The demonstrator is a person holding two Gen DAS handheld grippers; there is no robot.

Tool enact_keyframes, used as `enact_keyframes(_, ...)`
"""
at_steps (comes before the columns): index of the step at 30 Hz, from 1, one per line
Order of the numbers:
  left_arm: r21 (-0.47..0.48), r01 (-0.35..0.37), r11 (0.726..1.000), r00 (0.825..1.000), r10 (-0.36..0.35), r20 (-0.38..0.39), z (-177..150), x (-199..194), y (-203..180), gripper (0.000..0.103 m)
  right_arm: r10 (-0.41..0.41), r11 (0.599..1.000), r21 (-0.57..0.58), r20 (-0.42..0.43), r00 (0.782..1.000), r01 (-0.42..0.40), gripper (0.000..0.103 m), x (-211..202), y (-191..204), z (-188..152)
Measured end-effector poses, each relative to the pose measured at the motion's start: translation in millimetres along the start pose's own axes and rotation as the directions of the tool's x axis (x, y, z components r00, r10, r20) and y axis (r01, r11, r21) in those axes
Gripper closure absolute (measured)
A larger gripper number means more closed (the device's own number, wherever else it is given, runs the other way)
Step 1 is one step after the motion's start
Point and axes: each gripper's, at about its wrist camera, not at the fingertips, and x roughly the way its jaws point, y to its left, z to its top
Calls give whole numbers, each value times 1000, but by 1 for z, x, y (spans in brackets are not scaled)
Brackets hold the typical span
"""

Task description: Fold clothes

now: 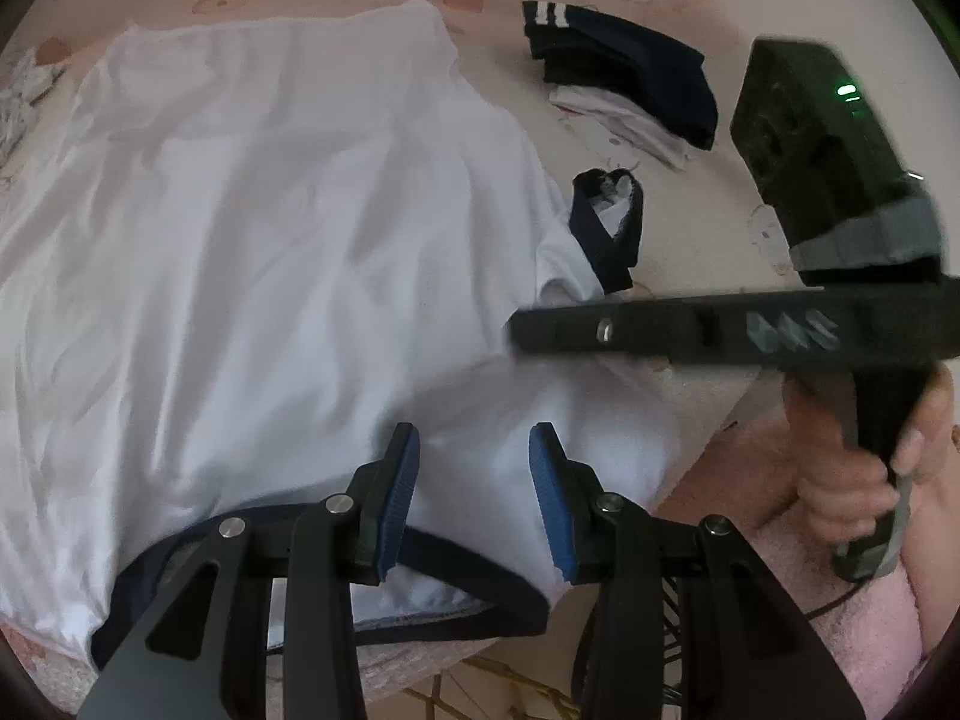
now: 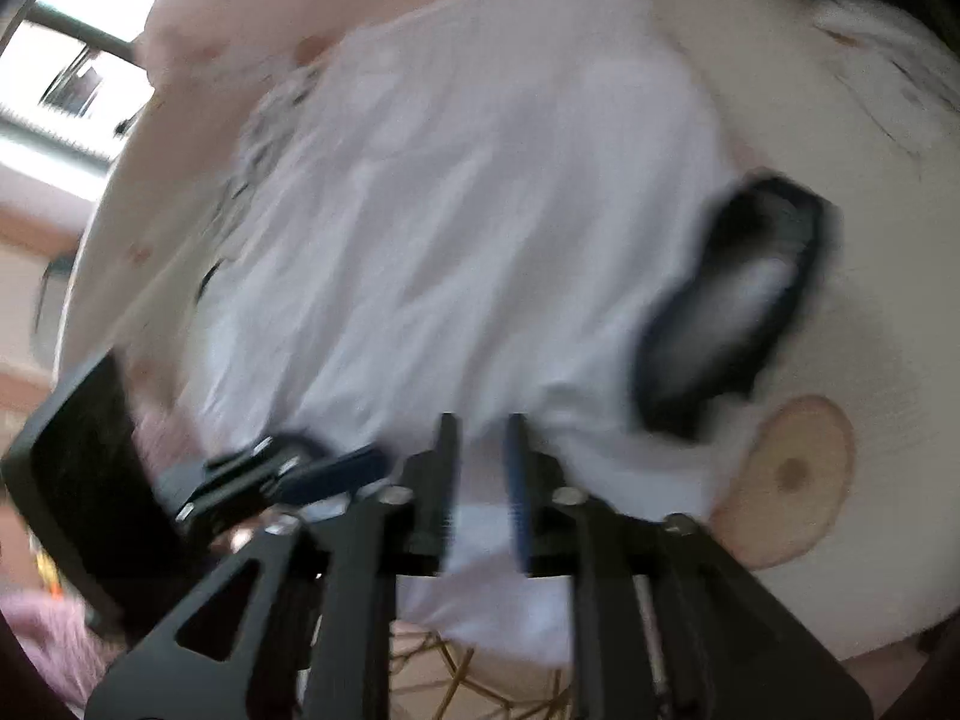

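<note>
Left tongs (image 1: 474,468) are held apart over the white shirt (image 1: 252,228), spread ahead on the bed (image 1: 690,192). Right tongs (image 2: 483,480), blurred, seem nearly together on its hem; a shallow pinch could be lost, spoiling the fold.

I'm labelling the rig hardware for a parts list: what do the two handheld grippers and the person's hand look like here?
Both grippers are black, with angular linkage arms joined by round silver pivot pins. The left gripper has ribbed blue pads. The right gripper has blue pads too, blurred here. Seen from the left wrist, its body is a black box with a green light, grey tape and a dark cable. The hand is bare, beside pink fuzzy fabric.
</note>
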Motion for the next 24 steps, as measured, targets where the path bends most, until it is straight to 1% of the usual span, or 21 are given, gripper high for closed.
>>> enact_keyframes(1, -1, 7, 1000, 1000, -7, 0, 3, 1, -2, 63, -3, 1000, -2, 44, 999, 3, 73, -6, 1, 3)
enact_keyframes(2, 5, 14, 1000, 1000, -14, 1, 7, 2, -5, 63, -5, 1000, -3, 88, 996, 5, 71, -13, 2, 6)
enact_keyframes(4, 22, 29, 999, 1000, -29, 4, 16, 5, -14, 63, -23, 998, 64, 171, 985, 12, 67, -44, -10, -9)
enact_keyframes(5, 41, 35, 999, 999, -35, 6, 21, 6, -20, 63, -76, 992, 118, 221, 972, 51, 67, -59, -19, -15)
enact_keyframes(6, 64, 40, 997, 999, -41, 8, 27, 8, -28, 63, -137, 980, 171, 231, 963, 99, 67, -70, -27, -21)
enact_keyframes(8, 131, 6, 991, 1000, -7, 7, 37, 15, -46, 63, -259, 942, 277, 241, 935, 189, 67, -92, -43, -32)
enact_keyframes(9, 167, -18, 986, 1000, 18, 2, 41, 19, -55, 63, -315, 915, 321, 194, 929, 243, 66, -90, -54, -34)
enact_keyframes(11, 229, -66, 971, 997, 71, -11, 50, 33, -72, 63, -418, 847, 400, 92, 904, 351, 66, -86, -77, -39)
enact_keyframes(12, 247, -78, 966, 996, 84, -12, 54, 38, -78, 63, -425, 834, 411, 55, 904, 368, 66, -80, -82, -40)
enact_keyframes(13, 260, -86, 962, 996, 92, -13, 58, 43, -83, 63, -413, 834, 413, 32, 910, 364, 66, -72, -83, -39)
enact_keyframes(14, 282, -121, 952, 992, 127, -4, 62, 49, -88, 63, -401, 835, 416, 9, 916, 361, 66, -63, -83, -38)
enact_keyframes(15, 307, -164, 938, 985, 170, 9, 67, 56, -93, 63, -385, 846, 402, 6, 923, 351, 66, -57, -79, -35)
enact_keyframes(16, 320, -202, 926, 978, 207, 17, 67, 60, -94, 63, -383, 855, 382, 6, 924, 351, 65, -51, -72, -31)
enact_keyframes(17, 315, -219, 923, 974, 227, 11, 70, 63, -91, 70, -380, 863, 362, 6, 925, 352, 65, -45, -64, -27)
enact_keyframes(18, 306, -229, 924, 971, 241, 0, 73, 66, -86, 80, -377, 871, 341, 6, 926, 352, 65, -40, -57, -23)
enact_keyframes(19, 276, -215, 937, 974, 225, -6, 76, 64, -81, 94, -374, 879, 321, 5, 928, 352, 64, -34, -50, -19)
enact_keyframes(20, 248, -204, 947, 978, 209, 4, 79, 58, -77, 94, -360, 887, 314, 5, 933, 340, 63, -29, -45, -17)
enact_keyframes(22, 193, -205, 960, 979, 197, 60, 82, 40, -69, 94, -341, 892, 316, 4, 940, 322, 62, -24, -40, -15)
enact_keyframes(24, 107, -189, 976, 981, 182, 74, 85, 24, -52, 94, -329, 899, 308, 5, 944, 311, 62, -21, -36, -14)
